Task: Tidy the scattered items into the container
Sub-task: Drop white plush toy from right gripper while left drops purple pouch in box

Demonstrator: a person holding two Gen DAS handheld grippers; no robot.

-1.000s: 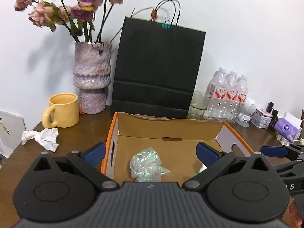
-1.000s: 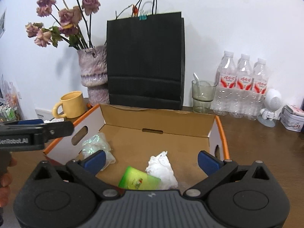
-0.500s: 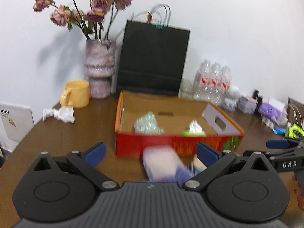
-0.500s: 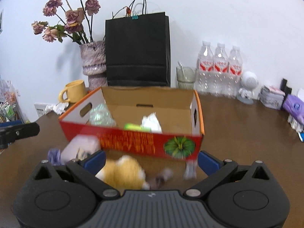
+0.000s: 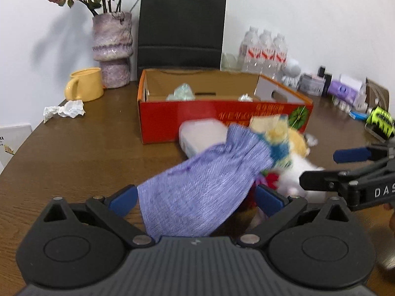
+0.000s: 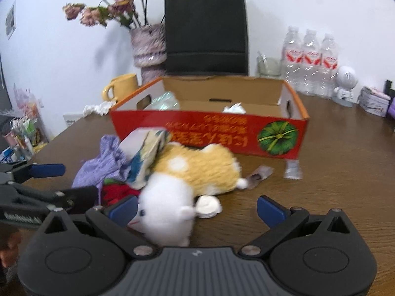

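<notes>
both tongs (image 5: pixel 195 198) (image 6: pixel 197 208) gape wide, gripping nothing.

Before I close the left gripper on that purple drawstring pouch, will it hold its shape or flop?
The purple pouch is likely to flop: it's knit fabric lying slack. It looks fairly flat, so probably light. Its far end touches the plush toy, which may get nudged.

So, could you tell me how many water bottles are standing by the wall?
3: the water bottles stand side by side behind the box's right end, beside the glass. More may hide behind them.
</notes>
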